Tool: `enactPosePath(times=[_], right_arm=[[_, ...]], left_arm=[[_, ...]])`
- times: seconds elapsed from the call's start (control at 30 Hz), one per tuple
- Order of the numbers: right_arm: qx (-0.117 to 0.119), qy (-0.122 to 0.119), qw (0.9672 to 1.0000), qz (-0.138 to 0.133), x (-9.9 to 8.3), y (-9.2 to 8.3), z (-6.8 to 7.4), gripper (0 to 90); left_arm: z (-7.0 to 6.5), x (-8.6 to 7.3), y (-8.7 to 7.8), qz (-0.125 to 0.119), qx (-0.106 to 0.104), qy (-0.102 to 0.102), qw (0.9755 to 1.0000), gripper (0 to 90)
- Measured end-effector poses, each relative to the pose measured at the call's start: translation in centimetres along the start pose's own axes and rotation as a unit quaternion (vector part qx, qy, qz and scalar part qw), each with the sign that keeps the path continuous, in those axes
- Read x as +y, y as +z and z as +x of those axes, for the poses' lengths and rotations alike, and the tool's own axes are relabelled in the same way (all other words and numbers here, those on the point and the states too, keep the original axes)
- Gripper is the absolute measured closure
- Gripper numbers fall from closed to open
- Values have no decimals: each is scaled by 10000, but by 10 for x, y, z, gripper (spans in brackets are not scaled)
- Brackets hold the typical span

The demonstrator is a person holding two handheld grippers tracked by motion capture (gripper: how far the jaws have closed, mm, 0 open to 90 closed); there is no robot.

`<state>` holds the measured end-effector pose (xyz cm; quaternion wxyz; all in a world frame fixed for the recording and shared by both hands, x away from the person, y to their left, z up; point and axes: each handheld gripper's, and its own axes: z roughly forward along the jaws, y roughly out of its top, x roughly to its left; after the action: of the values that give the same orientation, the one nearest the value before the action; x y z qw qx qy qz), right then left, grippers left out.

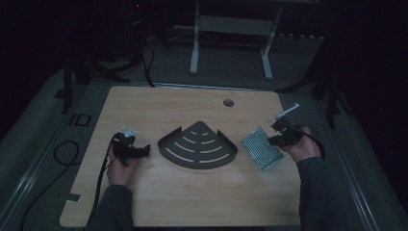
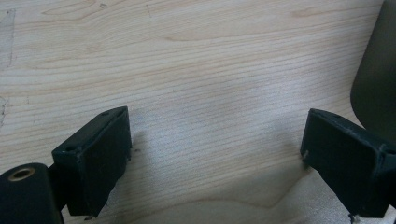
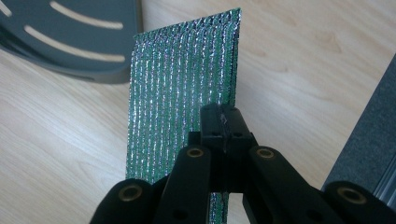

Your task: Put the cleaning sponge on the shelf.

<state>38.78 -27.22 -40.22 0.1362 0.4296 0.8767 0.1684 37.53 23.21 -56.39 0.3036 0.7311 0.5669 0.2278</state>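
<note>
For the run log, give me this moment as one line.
left tongs: open, empty, over table | right tongs: shut on green foil pouch edge | slotted corner shelf: centre, untouched

it looked like a dim lab or test room: a pale wooden surface [image 1: 192, 192] with a round cable hole [image 1: 228, 102] stood on grey carpet [image 1: 231, 62], ringed by black stands [image 1: 72, 77], trailing black cables [image 1: 62, 154] and a white desk frame [image 1: 231, 29].

High view dim, murky; gripper views bright, sharp.
</note>
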Motion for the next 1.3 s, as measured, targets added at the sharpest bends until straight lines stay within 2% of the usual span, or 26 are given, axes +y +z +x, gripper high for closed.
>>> enactPosePath(times=[0.2, 0.47, 0.83, 1.3], right_arm=[[24, -88, 9999, -124, 15, -5, 6, 900], [51, -203, 9995, -253, 34, -3, 16, 900], [88, -303, 9989, -347, 51, -3, 25, 900], [195, -321, 9985, -396, 67, 3, 34, 900]], left_arm=[[0, 0, 0, 2, 3, 5, 10000, 93], [0, 0, 0, 8, 1, 16, 10000, 93], [0, 0, 0, 8, 3, 14, 10000, 93], [0, 0, 0, 15, 2, 21, 10000, 93]])
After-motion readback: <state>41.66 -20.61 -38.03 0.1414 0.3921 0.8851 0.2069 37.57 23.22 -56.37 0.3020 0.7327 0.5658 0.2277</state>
